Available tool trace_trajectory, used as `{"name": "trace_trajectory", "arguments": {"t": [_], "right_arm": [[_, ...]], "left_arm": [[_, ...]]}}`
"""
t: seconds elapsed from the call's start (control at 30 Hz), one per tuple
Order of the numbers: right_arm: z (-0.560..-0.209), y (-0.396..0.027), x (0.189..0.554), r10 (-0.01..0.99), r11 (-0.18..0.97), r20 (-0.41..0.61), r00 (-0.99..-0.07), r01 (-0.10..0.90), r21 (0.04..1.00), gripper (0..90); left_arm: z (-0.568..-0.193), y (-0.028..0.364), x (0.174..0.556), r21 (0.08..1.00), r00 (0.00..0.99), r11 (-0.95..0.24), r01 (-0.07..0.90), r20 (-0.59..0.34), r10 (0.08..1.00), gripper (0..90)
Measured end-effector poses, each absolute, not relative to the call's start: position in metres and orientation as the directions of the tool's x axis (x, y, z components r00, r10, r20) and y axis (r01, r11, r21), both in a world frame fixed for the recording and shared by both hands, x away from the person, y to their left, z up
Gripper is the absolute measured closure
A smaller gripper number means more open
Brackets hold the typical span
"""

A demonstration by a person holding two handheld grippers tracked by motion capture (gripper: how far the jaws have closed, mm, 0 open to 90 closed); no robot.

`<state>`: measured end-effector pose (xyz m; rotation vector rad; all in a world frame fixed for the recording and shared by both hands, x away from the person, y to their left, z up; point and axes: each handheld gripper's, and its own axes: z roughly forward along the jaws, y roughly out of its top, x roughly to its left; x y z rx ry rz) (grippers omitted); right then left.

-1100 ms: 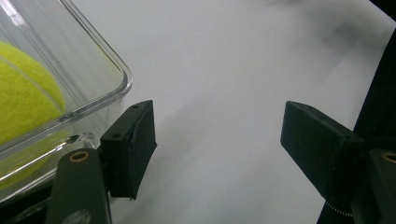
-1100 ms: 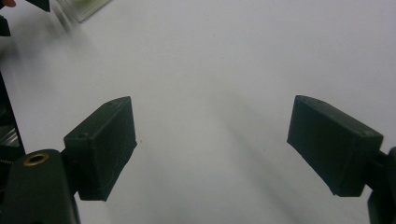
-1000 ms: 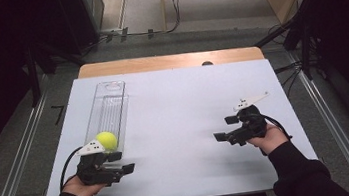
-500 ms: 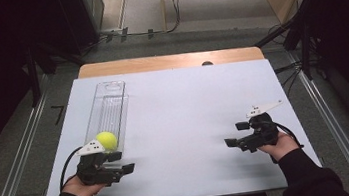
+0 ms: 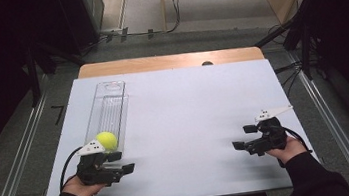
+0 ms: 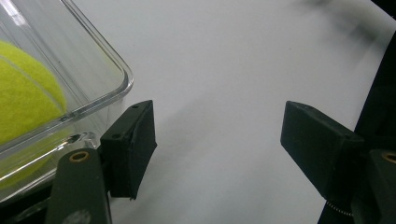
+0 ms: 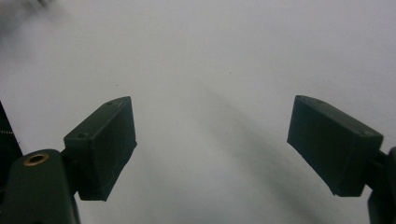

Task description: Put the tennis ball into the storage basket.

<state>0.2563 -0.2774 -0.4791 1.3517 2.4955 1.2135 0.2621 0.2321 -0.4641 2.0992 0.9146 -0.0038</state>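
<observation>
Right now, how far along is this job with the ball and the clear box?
Done, it seems: the yellow tennis ball lies inside the clear tray, at its near end. In hand: nothing; the left gripper beside the tray and the right gripper over bare white table both stand open. I see little left to do.

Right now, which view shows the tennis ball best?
The high view: the whole tennis ball shows, sitting at the near end of the clear tray, just ahead of the left tongs. The left gripper view catches part of it, cropped at the edge and seen through the tray wall. The right gripper view looks at bare table.
</observation>
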Motion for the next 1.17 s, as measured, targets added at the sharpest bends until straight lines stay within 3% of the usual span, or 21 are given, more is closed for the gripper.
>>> {"name": "trace_trajectory", "arguments": {"t": [1.17], "right_arm": [[-0.4860, -0.2808, 0.2546, 0.741, 0.326, 0.277, -0.611, 0.689, 0.647, 13.3]], "left_arm": [[-0.4635, 0.2322, 0.2623, 0.690, 0.738, -0.394, 0.607, -0.305, 0.602, 27.1]]}}
